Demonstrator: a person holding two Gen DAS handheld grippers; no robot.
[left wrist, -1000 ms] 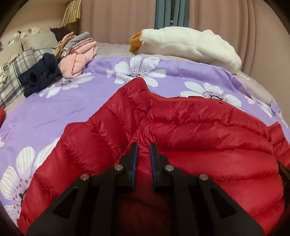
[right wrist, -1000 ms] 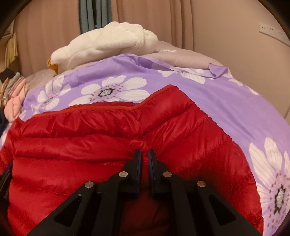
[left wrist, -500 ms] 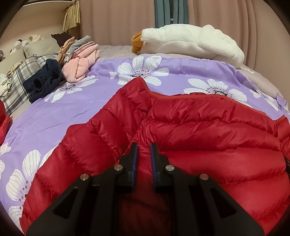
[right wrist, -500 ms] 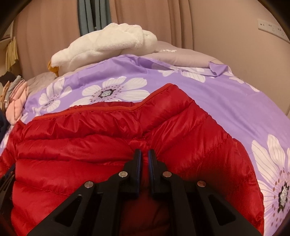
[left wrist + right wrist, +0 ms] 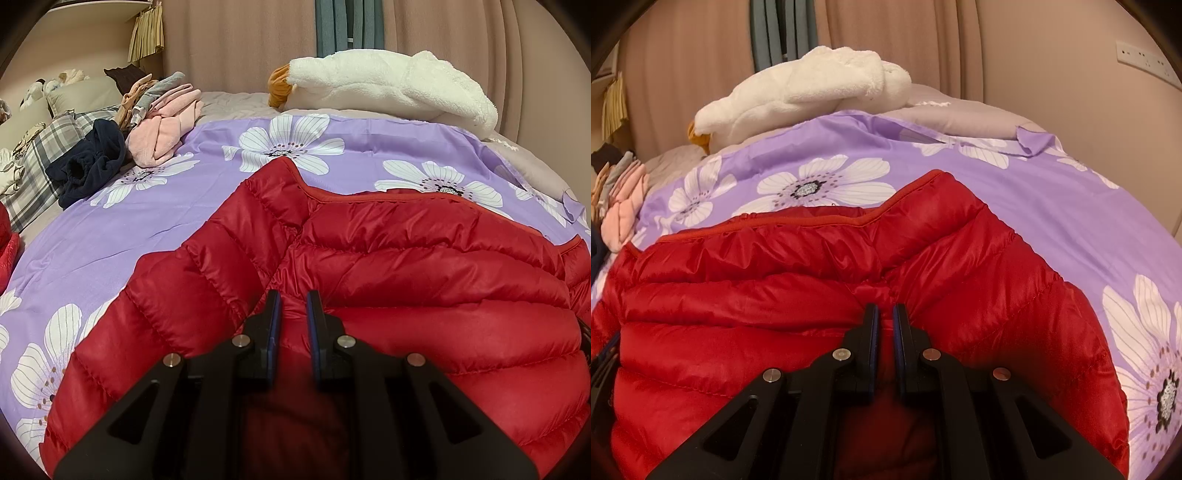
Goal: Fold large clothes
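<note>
On the near half of the purple floral sheet point(image 5: 155, 221): red puffer jacket point(image 5: 424, 266) spread flat | left gripper point(image 5: 293, 310), right gripper point(image 5: 885, 321) both pinching jacket fabric | step: fold grasp set | next: probably lift together, carry near edge far, keep slippery shell level.

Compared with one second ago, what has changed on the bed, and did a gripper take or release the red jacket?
Almost nothing changed. The left gripper and the right gripper stay shut on the red jacket, nothing taken or released. The left view shifted slightly; the jacket, the purple flowered sheet, the clothes pile and the white plush toy lie as before.
</note>
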